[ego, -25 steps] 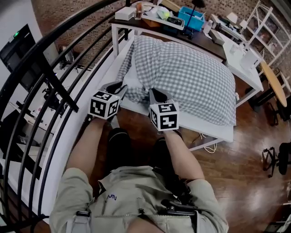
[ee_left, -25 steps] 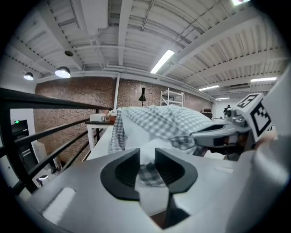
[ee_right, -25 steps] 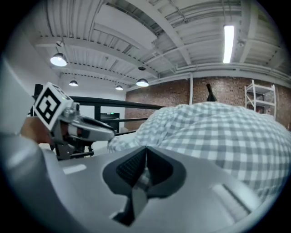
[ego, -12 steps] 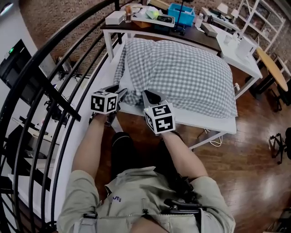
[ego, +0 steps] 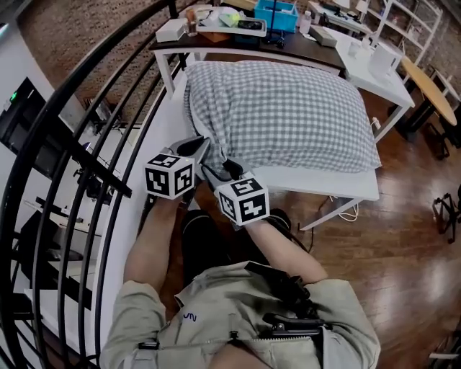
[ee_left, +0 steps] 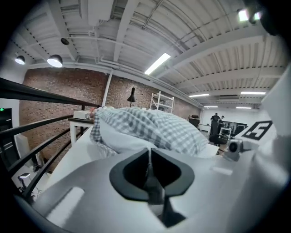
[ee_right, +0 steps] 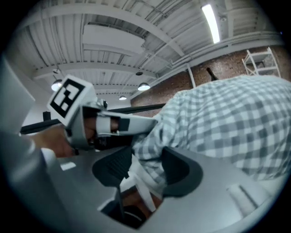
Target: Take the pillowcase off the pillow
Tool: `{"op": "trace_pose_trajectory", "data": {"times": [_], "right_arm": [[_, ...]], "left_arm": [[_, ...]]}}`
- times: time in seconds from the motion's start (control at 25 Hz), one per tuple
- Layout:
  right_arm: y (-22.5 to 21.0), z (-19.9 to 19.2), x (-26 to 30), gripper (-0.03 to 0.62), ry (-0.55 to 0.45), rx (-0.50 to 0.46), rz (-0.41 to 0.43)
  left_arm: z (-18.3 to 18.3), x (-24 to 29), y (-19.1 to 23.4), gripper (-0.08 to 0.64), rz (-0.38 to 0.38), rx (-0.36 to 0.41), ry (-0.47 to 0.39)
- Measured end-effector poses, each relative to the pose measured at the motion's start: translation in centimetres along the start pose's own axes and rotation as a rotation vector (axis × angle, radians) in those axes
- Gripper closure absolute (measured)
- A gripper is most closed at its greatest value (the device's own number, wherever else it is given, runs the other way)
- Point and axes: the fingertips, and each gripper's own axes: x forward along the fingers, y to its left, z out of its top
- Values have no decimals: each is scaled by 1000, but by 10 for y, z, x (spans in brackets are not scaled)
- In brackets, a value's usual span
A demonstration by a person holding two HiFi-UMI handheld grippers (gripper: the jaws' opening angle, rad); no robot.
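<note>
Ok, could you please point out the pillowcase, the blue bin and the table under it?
pillowcase [ego: 288, 108], head view, checked top
blue bin [ego: 279, 17], head view, front wall
table [ego: 328, 181], head view, bare front edge

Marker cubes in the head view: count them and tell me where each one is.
2. One marker cube sits on the left tongs, beside the pillowcase's near corner; the other on the right tongs, lower and to its right. None seems hidden.

Left gripper [ee_left: 148, 157]: jaws just closed, pinching thin pillowcase [ee_left: 150, 125] fold.
Right gripper [ee_right: 143, 166]: jaws just opened, pillowcase loose between.
</note>
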Motion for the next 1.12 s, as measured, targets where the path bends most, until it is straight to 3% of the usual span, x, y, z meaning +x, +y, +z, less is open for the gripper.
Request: {"op": "trace_pose_trajectory", "data": {"times": [0.08,0.12,0.24,0.36,0.52,0.68,0.8,0.96,1.04,1.12], "right_arm": [[-7,3,-3,508,-13,-38,-52],[-10,7,-7,531,-26,-51,-63],[-12,17,-25,548,-49,-136,-90],[-27,14,-45,568,-33,-222,-168],[-87,-5,-91,572,7,-246,-332],[-143,-25,-118,571,73,-217,-456],[-143,-37,-112,571,139,-205,-434],[-124,-29,-109,545,169,-215,-342],[-104,-9,-112,483,142,-224,-270],[-77,18,-118,477,84,-258,-194]], "left_arm": [[9,-4,-15,537,-26,16,-19],[12,-7,-16,537,-30,12,-26],[18,-16,-12,533,-35,-31,-38],[27,-26,2,538,8,-74,-78],[28,-52,32,541,68,-150,-135],[0,-57,44,541,51,-260,-137],[-27,-49,33,540,19,-277,-90],[-28,-47,12,500,1,-114,-42],[-8,-50,6,465,5,-33,-64],[20,-55,2,442,16,22,-132]]}}
